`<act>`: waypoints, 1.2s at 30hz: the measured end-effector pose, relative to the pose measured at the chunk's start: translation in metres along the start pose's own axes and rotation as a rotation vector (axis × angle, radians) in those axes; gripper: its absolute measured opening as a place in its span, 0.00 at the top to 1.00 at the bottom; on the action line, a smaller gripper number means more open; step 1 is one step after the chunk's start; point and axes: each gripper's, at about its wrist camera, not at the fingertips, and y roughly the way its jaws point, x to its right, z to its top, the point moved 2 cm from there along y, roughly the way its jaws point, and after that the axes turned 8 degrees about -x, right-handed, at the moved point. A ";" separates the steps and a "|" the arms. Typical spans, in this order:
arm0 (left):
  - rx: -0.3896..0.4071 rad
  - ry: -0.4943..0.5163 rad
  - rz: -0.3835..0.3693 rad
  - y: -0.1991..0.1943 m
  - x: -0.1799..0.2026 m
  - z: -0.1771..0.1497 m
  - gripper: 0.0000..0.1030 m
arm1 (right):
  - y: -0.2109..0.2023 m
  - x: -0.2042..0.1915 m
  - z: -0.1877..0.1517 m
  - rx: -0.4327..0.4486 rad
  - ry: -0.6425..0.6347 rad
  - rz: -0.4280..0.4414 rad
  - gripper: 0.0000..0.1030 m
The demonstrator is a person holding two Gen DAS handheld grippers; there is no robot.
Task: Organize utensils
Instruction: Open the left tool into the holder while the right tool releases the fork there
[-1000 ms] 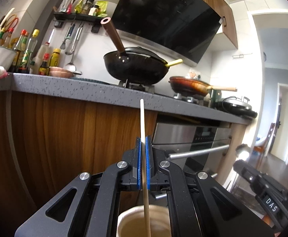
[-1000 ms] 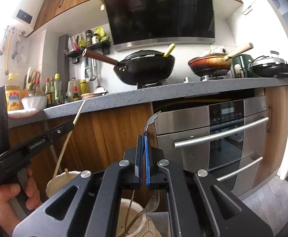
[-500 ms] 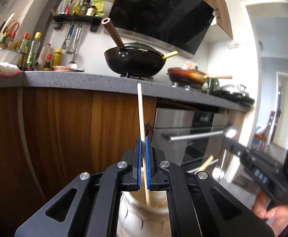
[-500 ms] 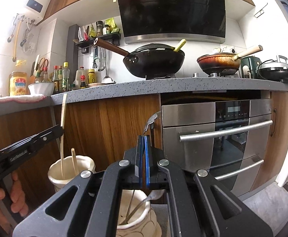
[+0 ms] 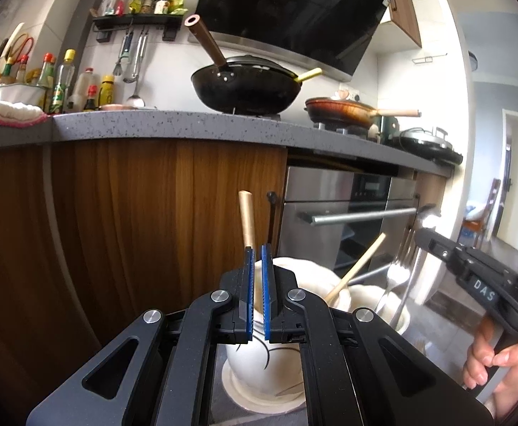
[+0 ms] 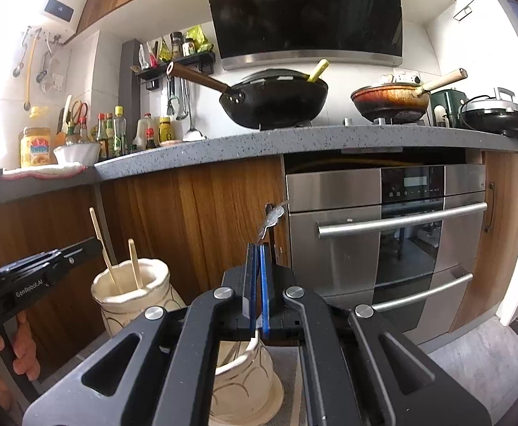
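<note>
My left gripper (image 5: 257,248) is shut on a pale wooden chopstick (image 5: 246,220), whose lower end reaches into a cream ceramic pot (image 5: 259,365) just below the pads. A second chopstick (image 5: 358,266) leans in that pot. In the right wrist view the left gripper (image 6: 93,245) holds that chopstick (image 6: 99,230) over the same pot (image 6: 134,294). My right gripper (image 6: 257,246) is shut on a metal utensil's handle (image 6: 273,218), above a second cream pot (image 6: 244,380). A fork (image 5: 395,273) stands in that second pot (image 5: 397,316).
Both pots stand on a low grey surface in front of wooden cabinet doors (image 6: 195,213) and a steel oven (image 6: 401,234). Above, the grey counter (image 6: 259,142) carries a black wok (image 6: 276,103), a frying pan (image 6: 390,101) and bottles (image 6: 113,131). A hand (image 5: 496,365) grips the right tool.
My left gripper has come down toward the cream pot, and the chopstick in it has dropped with its lower end into the pot. The right gripper has barely moved.
</note>
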 end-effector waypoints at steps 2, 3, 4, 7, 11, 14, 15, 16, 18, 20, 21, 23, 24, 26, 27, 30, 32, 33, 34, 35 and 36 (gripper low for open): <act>-0.001 0.002 0.005 -0.001 -0.001 -0.001 0.95 | 0.004 -0.001 -0.003 -0.018 -0.011 -0.008 0.98; -0.002 0.002 0.010 -0.001 -0.001 -0.001 0.92 | 0.006 -0.001 -0.005 -0.027 -0.015 -0.012 0.98; -0.001 0.000 0.017 -0.001 -0.002 0.000 0.90 | 0.008 0.000 -0.006 -0.033 -0.015 -0.016 0.98; 0.008 -0.020 0.016 -0.004 -0.005 0.000 0.80 | 0.011 0.001 -0.008 -0.048 -0.013 -0.018 0.98; 0.018 -0.026 0.029 -0.007 -0.006 0.000 0.52 | 0.014 0.001 -0.010 -0.063 -0.016 -0.022 0.98; 0.033 -0.032 0.034 -0.009 -0.005 0.001 0.38 | 0.016 0.000 -0.011 -0.067 -0.022 -0.022 0.98; 0.038 -0.030 0.040 -0.010 -0.004 0.001 0.33 | 0.016 0.000 -0.011 -0.070 -0.023 -0.021 0.98; 0.042 -0.029 0.045 -0.011 -0.004 0.001 0.30 | 0.016 0.000 -0.011 -0.072 -0.023 -0.019 0.97; 0.050 -0.029 0.049 -0.012 -0.003 0.001 0.25 | 0.016 0.000 -0.011 -0.074 -0.022 -0.022 0.96; 0.056 -0.031 0.054 -0.013 -0.002 0.000 0.22 | 0.017 0.001 -0.011 -0.082 -0.013 -0.021 0.84; 0.059 -0.032 0.057 -0.014 -0.002 0.000 0.19 | 0.017 0.002 -0.011 -0.085 -0.006 -0.007 0.82; 0.062 -0.037 0.062 -0.015 -0.002 -0.001 0.15 | 0.016 0.001 -0.010 -0.084 -0.004 0.002 0.75; 0.064 -0.039 0.065 -0.015 -0.002 -0.001 0.13 | 0.015 0.000 -0.010 -0.080 -0.007 0.008 0.72; 0.069 -0.043 0.071 -0.016 -0.002 -0.002 0.11 | 0.012 -0.001 -0.009 -0.069 -0.009 0.019 0.52; 0.071 -0.043 0.075 -0.017 -0.003 -0.002 0.10 | 0.010 -0.002 -0.009 -0.060 -0.007 0.025 0.48; 0.071 -0.049 0.078 -0.018 -0.004 -0.005 0.09 | 0.005 -0.002 -0.006 -0.047 -0.002 0.033 0.43; 0.070 -0.053 0.079 -0.020 -0.004 -0.006 0.09 | 0.001 -0.001 -0.004 -0.033 0.003 0.031 0.37; 0.069 -0.053 0.081 -0.021 -0.004 -0.007 0.08 | -0.001 0.000 -0.003 -0.028 0.008 0.031 0.35; 0.067 -0.051 0.082 -0.021 -0.004 -0.009 0.08 | -0.003 0.001 -0.003 -0.025 0.011 0.032 0.34; 0.066 -0.049 0.085 -0.022 -0.004 -0.010 0.08 | -0.005 0.002 -0.002 -0.022 0.016 0.032 0.31; 0.064 -0.045 0.090 -0.023 -0.003 -0.012 0.08 | -0.006 0.002 -0.002 -0.019 0.019 0.031 0.30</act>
